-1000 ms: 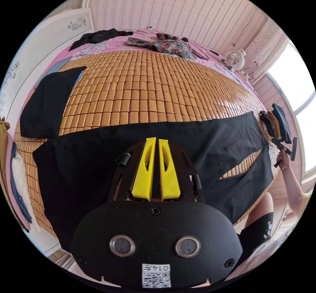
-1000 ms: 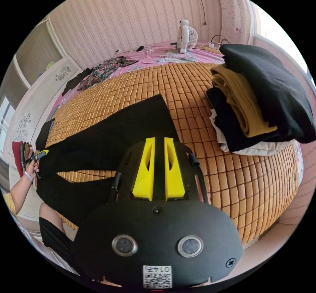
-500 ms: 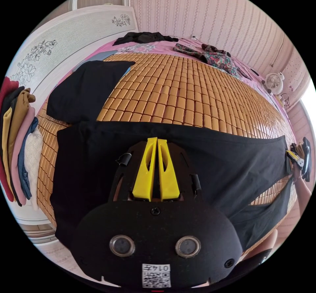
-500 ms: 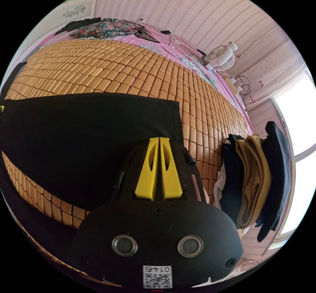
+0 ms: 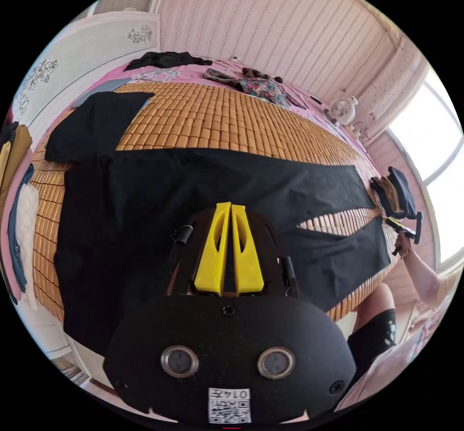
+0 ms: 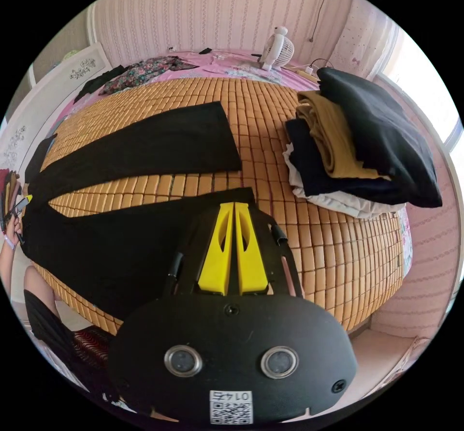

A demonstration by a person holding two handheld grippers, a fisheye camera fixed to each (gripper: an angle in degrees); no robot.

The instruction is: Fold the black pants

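The black pants [image 5: 217,184] lie flat on the bamboo mat [image 5: 217,121], waist at the left and the two legs reaching right with a wedge of mat between them. My left gripper [image 5: 230,206] is shut over the seat area with no cloth between its jaws. In the right gripper view the pants [image 6: 145,145] show both legs, and my right gripper [image 6: 234,206] is shut just over the near leg's hem, holding nothing. The right gripper [image 5: 405,229] appears in a hand past the leg ends; the left gripper [image 6: 21,204] appears by the waist.
A stack of folded clothes [image 6: 357,160] sits on the mat beyond the hems. A black cloth [image 5: 92,126] lies next to the waist. A floral garment [image 5: 251,82], a dark garment [image 5: 164,58] and a small fan [image 6: 278,46] are on the far side. The person's leg [image 5: 377,324] is at the bed edge.
The pants now lie farther onto the mat, with the near leg resting flat on it instead of hanging at the edge. Both cameras have swung; both grippers stay shut.
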